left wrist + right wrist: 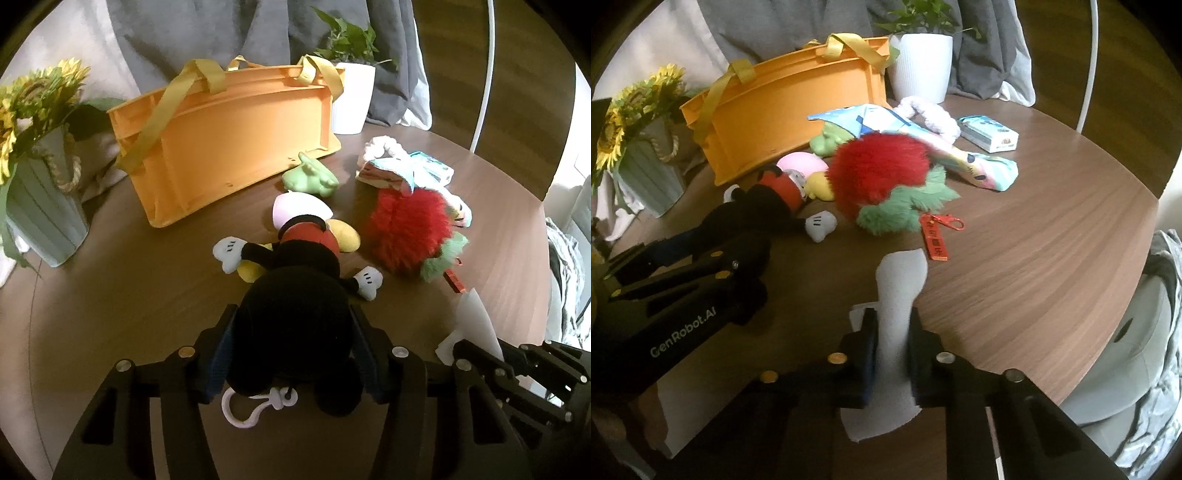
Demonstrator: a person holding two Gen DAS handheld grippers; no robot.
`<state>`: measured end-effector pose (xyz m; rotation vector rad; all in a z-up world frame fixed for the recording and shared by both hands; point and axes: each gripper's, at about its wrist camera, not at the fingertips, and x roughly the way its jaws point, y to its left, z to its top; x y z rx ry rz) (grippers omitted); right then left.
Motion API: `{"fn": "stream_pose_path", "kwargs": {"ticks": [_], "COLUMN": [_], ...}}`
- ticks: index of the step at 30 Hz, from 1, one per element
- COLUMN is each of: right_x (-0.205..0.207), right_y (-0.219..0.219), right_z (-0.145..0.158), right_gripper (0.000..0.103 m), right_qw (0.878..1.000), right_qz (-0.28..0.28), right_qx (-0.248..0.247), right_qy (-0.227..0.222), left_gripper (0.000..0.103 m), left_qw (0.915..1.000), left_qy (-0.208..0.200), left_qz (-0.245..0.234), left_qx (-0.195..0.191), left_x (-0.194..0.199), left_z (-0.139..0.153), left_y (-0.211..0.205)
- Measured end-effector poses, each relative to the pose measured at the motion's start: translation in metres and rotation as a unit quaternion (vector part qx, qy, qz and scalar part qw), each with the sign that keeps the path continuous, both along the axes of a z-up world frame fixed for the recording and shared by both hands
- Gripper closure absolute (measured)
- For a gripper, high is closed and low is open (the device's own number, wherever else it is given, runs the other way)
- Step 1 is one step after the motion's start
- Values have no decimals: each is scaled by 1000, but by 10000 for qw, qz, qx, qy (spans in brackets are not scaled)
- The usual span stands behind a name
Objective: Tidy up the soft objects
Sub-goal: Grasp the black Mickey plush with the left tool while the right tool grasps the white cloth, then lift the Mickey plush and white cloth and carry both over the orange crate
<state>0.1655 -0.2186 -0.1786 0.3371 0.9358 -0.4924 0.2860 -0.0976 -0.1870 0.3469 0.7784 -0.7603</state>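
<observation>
The round wooden table (1034, 236) carries everything. On it, toward eleven o'clock from both tongs, the orange tote bag (229, 140) lies tipped on its side, its yellow straps (155, 122) draped over the upper edge. A white plant pot (921, 62) stands behind it at twelve o'clock, and a grey-green vase of sunflowers (40, 206) sits at ten o'clock.

In the right wrist view the red furry plush (879, 173) with its green leafy collar rests at twelve o'clock from the right tongs (892, 354), a red tag and clip just beside it. Behind it lie a pale patterned pouch (979, 162), a white fluffy band (931, 114) and a small boxed pack (990, 134).

The black mouse plush (295, 306) lies face down on the table, its head caught between the pads of the left tongs (295, 350), which are clenched on it; its body and white-gloved hands stretch away toward twelve o'clock. A pale keyring clip (255, 402) hangs at six o'clock under the head.

The right tongs grip a strip of grey-white felt (897, 295), pinched between both pads and running up to twelve o'clock. A green squishy toy (310, 177) sits near the tote.
</observation>
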Motion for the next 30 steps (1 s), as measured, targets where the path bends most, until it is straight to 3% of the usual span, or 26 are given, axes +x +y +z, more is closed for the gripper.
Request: {"fn": "stream_pose_path", "kwargs": {"ticks": [9, 17, 30], "right_x": [-5, -5, 11], "right_y": [-6, -22, -65], "right_z": [16, 42, 96], "right_gripper": [90, 90, 90], "right_qw": [9998, 9973, 9817], "right_qz": [114, 540, 1521], "right_qx": [-108, -153, -301], "right_qy": [-147, -468, -1107], "left_gripper": [47, 47, 47], "left_qw": [9996, 9962, 9766], "left_qy": [-30, -210, -718], "left_qz": [245, 757, 1872], "left_qx": [-158, -362, -780], "left_x": [-13, -29, -52], "left_z": [18, 45, 105], "left_y": [8, 6, -7]}}
